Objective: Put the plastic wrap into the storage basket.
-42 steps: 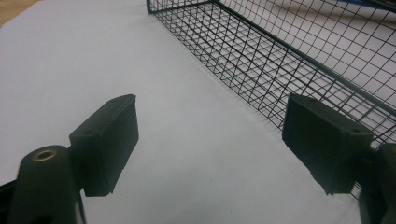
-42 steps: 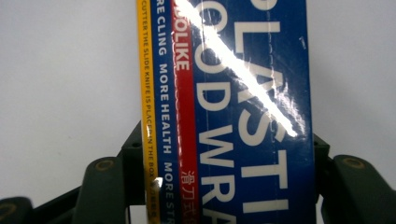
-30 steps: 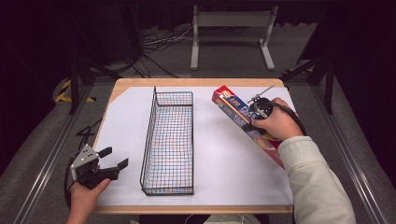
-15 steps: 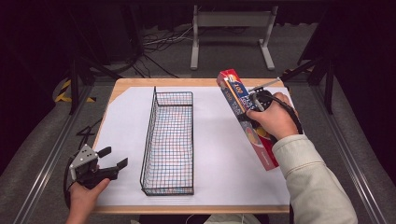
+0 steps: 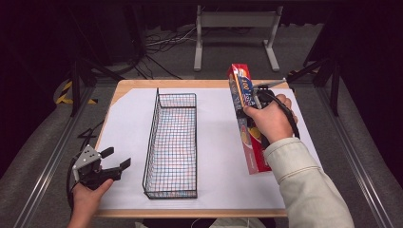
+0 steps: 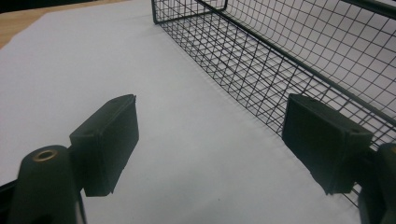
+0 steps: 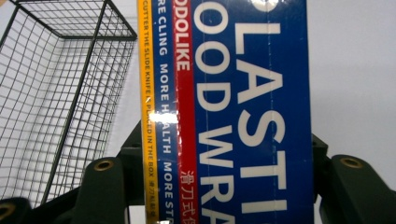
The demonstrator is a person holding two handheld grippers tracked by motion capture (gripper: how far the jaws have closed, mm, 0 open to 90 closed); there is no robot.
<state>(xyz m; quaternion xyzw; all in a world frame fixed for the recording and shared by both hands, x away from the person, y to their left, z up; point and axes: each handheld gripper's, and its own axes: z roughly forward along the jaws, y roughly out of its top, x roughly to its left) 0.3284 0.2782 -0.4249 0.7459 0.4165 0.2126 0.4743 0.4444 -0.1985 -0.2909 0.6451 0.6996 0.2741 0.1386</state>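
A long red and blue plastic wrap box (image 5: 250,152) is on the right side of the white sheet (image 5: 214,156), and my right gripper (image 5: 254,97) is shut on it near its far end. The box tilts, with its far end raised and its near end low by the sheet. In the right gripper view the box (image 7: 243,107) stands between the two jaws of the right gripper (image 7: 224,186), lettering facing the camera. A black wire basket (image 5: 150,142) lies lengthwise left of centre. My left gripper (image 5: 115,158) rests open at the sheet's near left corner; in its own view the left gripper (image 6: 210,140) holds nothing beside the basket (image 6: 261,65) wall.
The wooden table (image 5: 190,213) has dark floor on both sides. A metal stand (image 5: 235,28) and cables lie beyond its far edge. The basket (image 7: 56,93) is left of the box in the right gripper view.
The right gripper has lifted the far end of the box and swung it from lying slanted to nearly in line with the basket. The left gripper has stayed put.
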